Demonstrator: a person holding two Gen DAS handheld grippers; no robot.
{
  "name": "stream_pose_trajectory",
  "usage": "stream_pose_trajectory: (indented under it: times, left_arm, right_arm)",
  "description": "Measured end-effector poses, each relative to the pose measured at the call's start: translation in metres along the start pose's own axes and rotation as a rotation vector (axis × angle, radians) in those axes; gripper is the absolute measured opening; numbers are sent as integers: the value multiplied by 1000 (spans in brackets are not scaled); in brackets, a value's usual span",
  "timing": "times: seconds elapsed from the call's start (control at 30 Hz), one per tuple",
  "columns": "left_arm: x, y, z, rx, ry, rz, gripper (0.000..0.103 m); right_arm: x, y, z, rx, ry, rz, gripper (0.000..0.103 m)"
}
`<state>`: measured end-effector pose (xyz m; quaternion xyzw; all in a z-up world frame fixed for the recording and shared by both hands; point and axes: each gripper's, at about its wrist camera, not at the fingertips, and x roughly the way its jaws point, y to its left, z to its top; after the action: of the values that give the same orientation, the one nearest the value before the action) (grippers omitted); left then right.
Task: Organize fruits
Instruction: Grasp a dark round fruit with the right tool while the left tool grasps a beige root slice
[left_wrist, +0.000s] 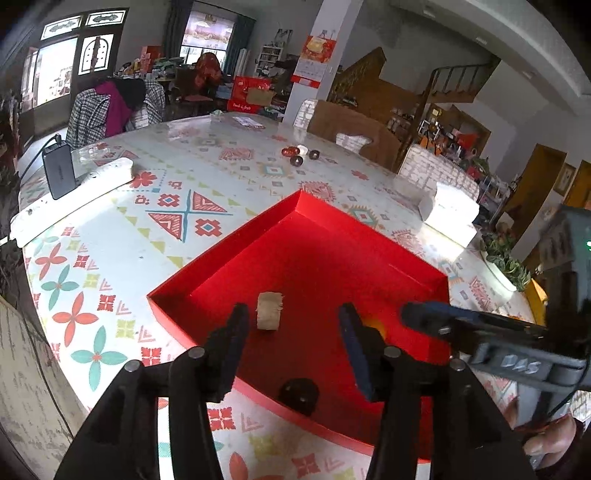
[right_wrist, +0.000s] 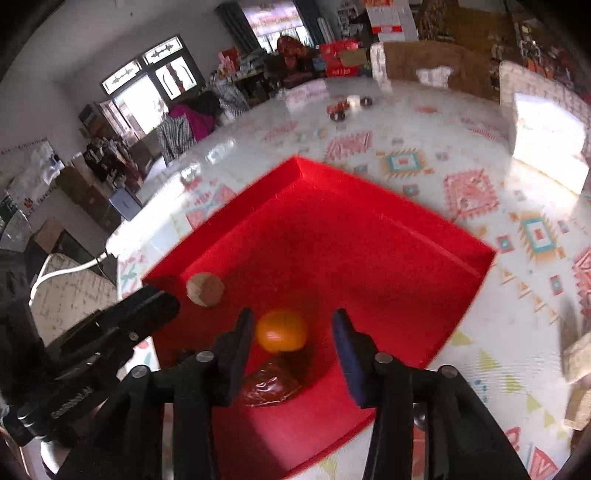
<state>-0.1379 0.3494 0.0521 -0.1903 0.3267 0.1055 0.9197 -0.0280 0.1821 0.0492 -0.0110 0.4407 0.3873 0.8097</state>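
Note:
A red tray (left_wrist: 229, 254) (right_wrist: 236, 221) lies on the patterned table. In it are an orange fruit (right_wrist: 282, 330), a dark red wrapped fruit (right_wrist: 269, 386) and a beige woven roll (left_wrist: 269, 311) (right_wrist: 205, 289). My right gripper (right_wrist: 291, 332) is open, its fingers on either side of the orange, not touching it. My left gripper (left_wrist: 293, 325) is open and empty over the tray's near part, right of the roll. The right gripper's finger (left_wrist: 436, 317) shows at the right in the left wrist view.
Small dark red and black round items (left_wrist: 297, 154) (right_wrist: 343, 107) lie at the far side of the table. A white power strip (left_wrist: 74, 192) and a black charger (left_wrist: 59, 170) lie at the left. A white box (left_wrist: 450, 214) (right_wrist: 546, 129) stands at the right.

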Motion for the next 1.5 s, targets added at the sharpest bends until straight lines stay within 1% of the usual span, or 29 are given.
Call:
stream_pose_trajectory:
  times: [0.13, 0.2, 0.27, 0.3, 0.37, 0.4, 0.5, 0.6, 0.7, 0.73, 0.77, 0.8, 0.83, 0.9, 0.93, 0.97, 1.03, 1.1, 1.2, 1.27, 1.33, 1.43, 1.5]
  left_arm:
    - [-11, -5, 0, 1, -17, -10, 51]
    - [-16, -9, -1, 5, -21, -20, 52]
    - [-18, -15, -2, 11, -23, -30, 56]
    - [-19, -19, -3, 14, -24, -37, 57]
    - [-19, -29, -7, 26, -18, -59, 57]
    - [-19, -34, -9, 33, -13, -69, 57]
    - [-19, -47, -14, 53, -2, -85, 57]
    - [-22, -55, -16, 70, 1, -85, 57]
    - [-27, -58, -18, 86, -4, -72, 57]
    - [-28, -59, -18, 90, -4, -69, 57]
    - [-28, -59, -18, 93, -3, -66, 57]
    - [-28, -61, -18, 97, -1, -64, 57]
    - [-27, -63, -17, 101, 2, -65, 57]
    - [-25, -69, -17, 113, 9, -76, 57]
    - [-25, -72, -17, 119, 13, -84, 57]
    - [-24, -76, -17, 125, 17, -94, 57]
    - [-21, -90, -18, 151, 35, -127, 57]
    - [-17, -106, -21, 186, 54, -155, 58]
    - [-10, -129, -26, 229, 82, -190, 58]
    - [-3, -149, -31, 264, 106, -217, 59]
    - [9, -169, -36, 299, 133, -239, 65]
    - [35, -202, -46, 344, 189, -266, 65]
    - [55, -221, -48, 358, 222, -274, 65]
  right_arm:
    - [-47, -11, -7, 13, -99, -47, 58]
    - [-68, -22, -14, 26, -144, -77, 68]
    - [-92, -41, -26, 57, -192, -125, 74]
    - [-99, -50, -31, 73, -197, -146, 74]
    - [-102, -63, -40, 104, -176, -169, 74]
    - [-99, -72, -47, 127, -147, -169, 74]
    - [-86, -80, -61, 144, -94, -144, 74]
    - [-62, -71, -62, 94, -54, -134, 74]
    - [-37, -59, -58, 22, -15, -159, 73]
    - [-30, -58, -57, 4, -5, -174, 71]
    - [-25, -58, -57, -4, 2, -182, 65]
    - [-19, -58, -56, -12, 13, -187, 56]
    - [-14, -57, -54, -21, 9, -194, 52]
    - [-12, -57, -54, -24, 11, -178, 36]
    - [-13, -57, -55, -17, 15, -161, 32]
    - [-14, -57, -56, -16, 12, -162, 29]
    - [-24, -59, -61, -6, -7, -178, 29]
    - [-39, -64, -66, 17, -32, -170, 29]
    - [-77, -82, -79, 78, -97, -162, 29]
    - [-107, -101, -90, 131, -152, -164, 29]
    - [-140, -127, -102, 190, -212, -195, 29]
    - [-168, -163, -115, 258, -258, -255, 29]
    - [-179, -185, -123, 318, -275, -251, 29]
